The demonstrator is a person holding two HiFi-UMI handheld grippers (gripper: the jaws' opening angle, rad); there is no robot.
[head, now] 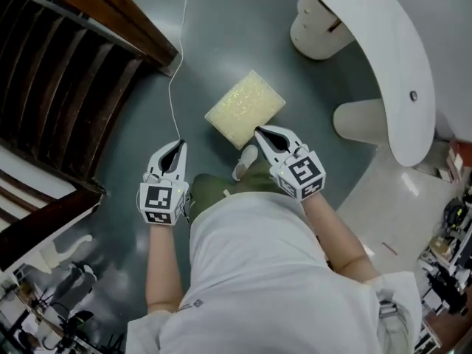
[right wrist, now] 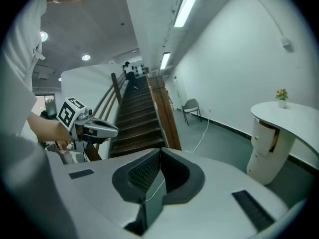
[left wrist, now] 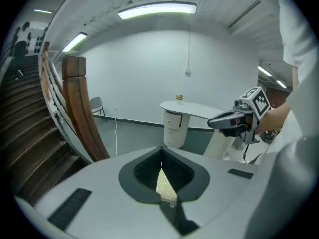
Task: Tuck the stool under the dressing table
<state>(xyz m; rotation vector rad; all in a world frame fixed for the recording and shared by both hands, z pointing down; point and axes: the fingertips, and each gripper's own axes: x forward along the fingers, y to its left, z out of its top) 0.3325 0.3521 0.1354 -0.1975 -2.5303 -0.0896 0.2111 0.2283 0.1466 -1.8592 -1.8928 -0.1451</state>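
Head view finds a person in a white shirt standing on the grey floor [head: 221, 28] with a tool in each hand. The left tool [head: 177, 144] and right tool [head: 259, 131] both have their jaws pressed together, nothing between them. The cream cushioned stool [head: 245, 108] sits on open floor just ahead of the right tool, apart from the white dressing table [head: 383, 57] curving along the right. A dark wooden staircase [head: 59, 72] rises at left, with a white cable [head: 177, 57] trailing beside it.
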